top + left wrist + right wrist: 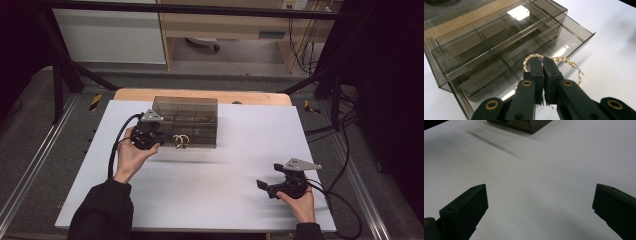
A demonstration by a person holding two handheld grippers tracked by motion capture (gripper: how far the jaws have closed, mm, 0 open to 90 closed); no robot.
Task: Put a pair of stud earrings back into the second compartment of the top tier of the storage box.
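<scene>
Pinching twisted gold hoop earrings [564,60], left tongs [543,65] by smoky acrylic box [486,47]; right tongs [540,202] wide, empty.

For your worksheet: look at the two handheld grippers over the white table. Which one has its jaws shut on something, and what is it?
The left gripper, beside the smoky compartment box, is shut on gold hoop earrings. The right gripper stands wide open over bare table.

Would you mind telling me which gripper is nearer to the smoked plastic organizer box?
Left. The left gripper is right at the organizer box; the right gripper sits apart near the table's front right.
</scene>
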